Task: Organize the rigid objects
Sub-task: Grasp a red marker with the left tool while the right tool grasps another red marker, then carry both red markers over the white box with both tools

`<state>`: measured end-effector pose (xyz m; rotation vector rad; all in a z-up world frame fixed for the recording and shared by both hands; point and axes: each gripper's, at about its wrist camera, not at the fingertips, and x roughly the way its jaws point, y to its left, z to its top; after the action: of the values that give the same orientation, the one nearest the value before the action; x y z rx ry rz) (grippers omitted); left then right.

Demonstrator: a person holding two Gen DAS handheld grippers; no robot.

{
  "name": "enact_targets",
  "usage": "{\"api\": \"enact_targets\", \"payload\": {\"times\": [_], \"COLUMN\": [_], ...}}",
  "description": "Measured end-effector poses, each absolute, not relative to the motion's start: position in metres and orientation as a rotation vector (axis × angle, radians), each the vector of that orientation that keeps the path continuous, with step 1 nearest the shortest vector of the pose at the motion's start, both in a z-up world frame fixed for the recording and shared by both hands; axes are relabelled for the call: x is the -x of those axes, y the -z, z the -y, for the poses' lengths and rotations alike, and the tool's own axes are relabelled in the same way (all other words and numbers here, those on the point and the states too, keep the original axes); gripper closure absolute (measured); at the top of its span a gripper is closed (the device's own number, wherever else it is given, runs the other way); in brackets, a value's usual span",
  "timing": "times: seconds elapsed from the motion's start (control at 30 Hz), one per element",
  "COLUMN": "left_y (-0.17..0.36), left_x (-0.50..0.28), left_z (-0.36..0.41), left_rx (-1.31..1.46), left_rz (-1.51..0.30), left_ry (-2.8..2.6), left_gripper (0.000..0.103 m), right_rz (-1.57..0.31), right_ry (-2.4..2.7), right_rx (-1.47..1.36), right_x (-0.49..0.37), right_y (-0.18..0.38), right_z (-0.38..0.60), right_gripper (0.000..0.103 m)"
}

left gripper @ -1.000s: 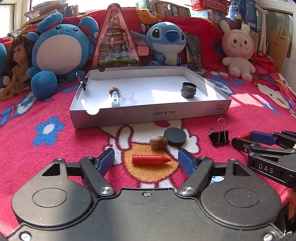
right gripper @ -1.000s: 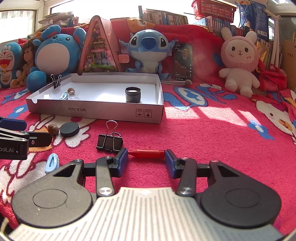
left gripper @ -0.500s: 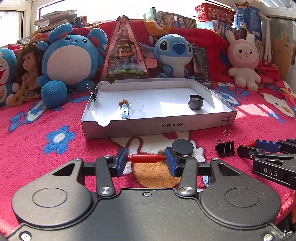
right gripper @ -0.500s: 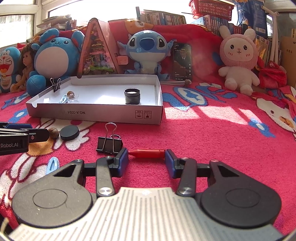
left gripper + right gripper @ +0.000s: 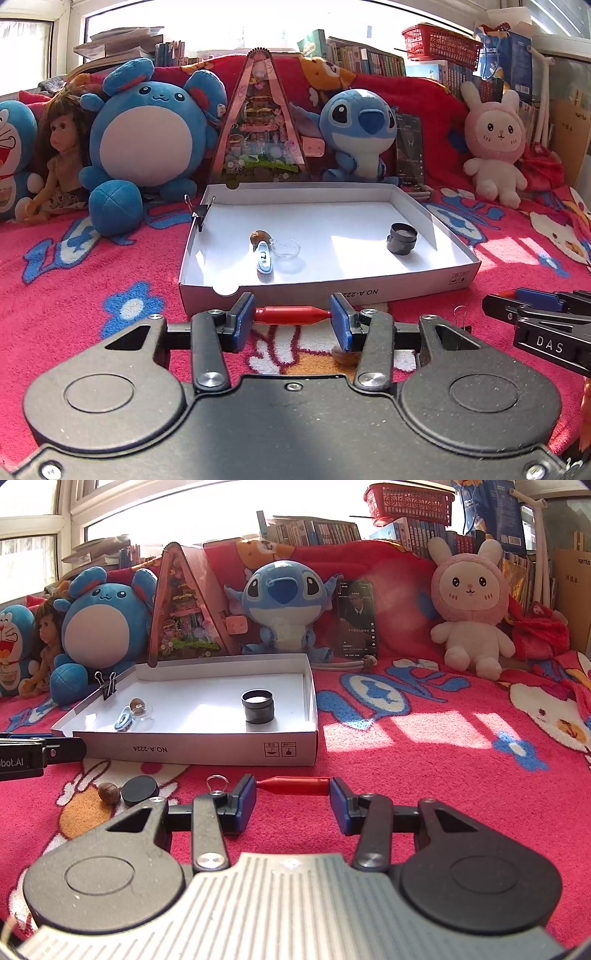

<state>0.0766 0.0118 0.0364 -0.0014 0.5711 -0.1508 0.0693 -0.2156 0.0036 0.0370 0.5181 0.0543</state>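
Left wrist view: left gripper [image 5: 291, 322] clenched a red crayon [image 5: 291, 315] at frame centre, before the white box [image 5: 406, 290], which held several items. Right wrist view: right gripper [image 5: 293, 802] gripped another red crayon [image 5: 293, 785]; walnut [image 5: 109, 793] and black disc [image 5: 139, 790] remained outside, lower left.

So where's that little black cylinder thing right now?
The black cylinder stands upright inside the white box, toward its right end, well apart from the small clear dish further left.
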Motion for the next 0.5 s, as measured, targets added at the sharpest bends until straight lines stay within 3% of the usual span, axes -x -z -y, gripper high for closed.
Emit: {"api": "enact_targets", "payload": {"times": [0.5], "left_y": [-0.047], "left_x": [-0.103], "left_z": [-0.016], "left_rx": [0.022], "left_rz": [-0.573], "left_ry": [0.154], "left_gripper": [0.061], "right_rz": [-0.508], "right_ry": [-0.091], "right_rx": [-0.046], "right_x": [-0.098], "right_y": [-0.021], "right_z": [0.202], "right_gripper": [0.054]}}
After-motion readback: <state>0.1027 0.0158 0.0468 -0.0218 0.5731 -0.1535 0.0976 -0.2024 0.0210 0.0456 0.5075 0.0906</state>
